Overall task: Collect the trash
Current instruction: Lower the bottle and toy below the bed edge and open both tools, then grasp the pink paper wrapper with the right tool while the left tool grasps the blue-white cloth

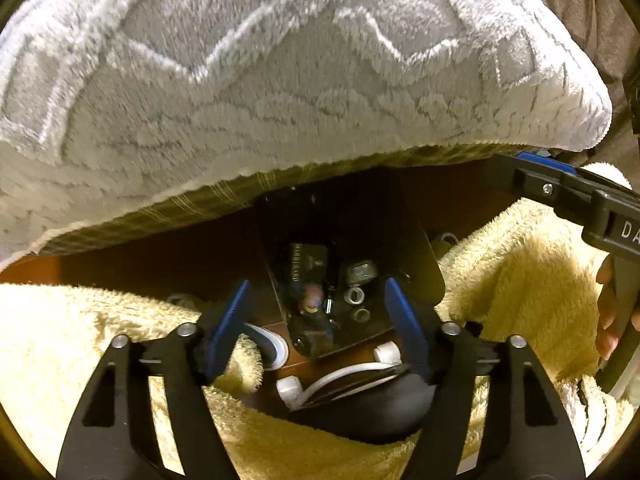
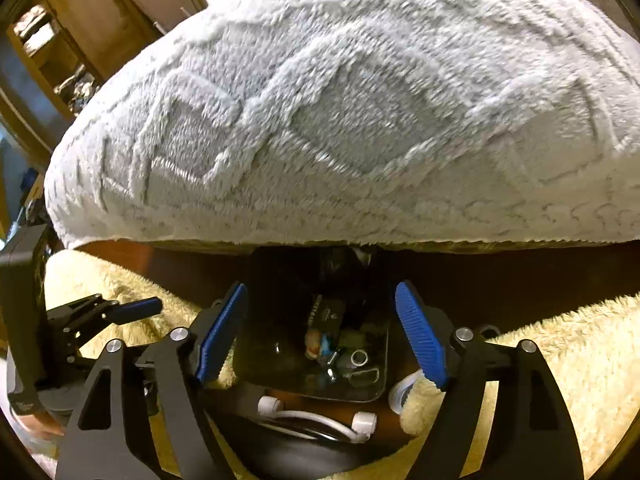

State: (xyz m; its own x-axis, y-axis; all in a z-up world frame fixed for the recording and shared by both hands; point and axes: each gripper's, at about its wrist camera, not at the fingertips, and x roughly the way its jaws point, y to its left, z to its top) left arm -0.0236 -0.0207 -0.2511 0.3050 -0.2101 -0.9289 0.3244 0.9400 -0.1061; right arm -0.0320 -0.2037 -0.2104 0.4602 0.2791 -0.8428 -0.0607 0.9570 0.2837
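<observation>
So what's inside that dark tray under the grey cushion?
The dark tray holds metal nuts, a small figure and a black card. Its far end is hidden under the grey cushion.

Warm yellowish light washes my views; deep shadow pools under the grey blanket (image 1: 280,80), fisheye bending edges, slight blur.

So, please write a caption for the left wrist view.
Open left gripper above a dark tray of small items.

Black bin (image 1: 352,240): far end hidden under grey blanket (image 1: 280,80). Small bits inside too dark and small to name. White cable (image 2: 316,420) below bin partly covered.
</observation>
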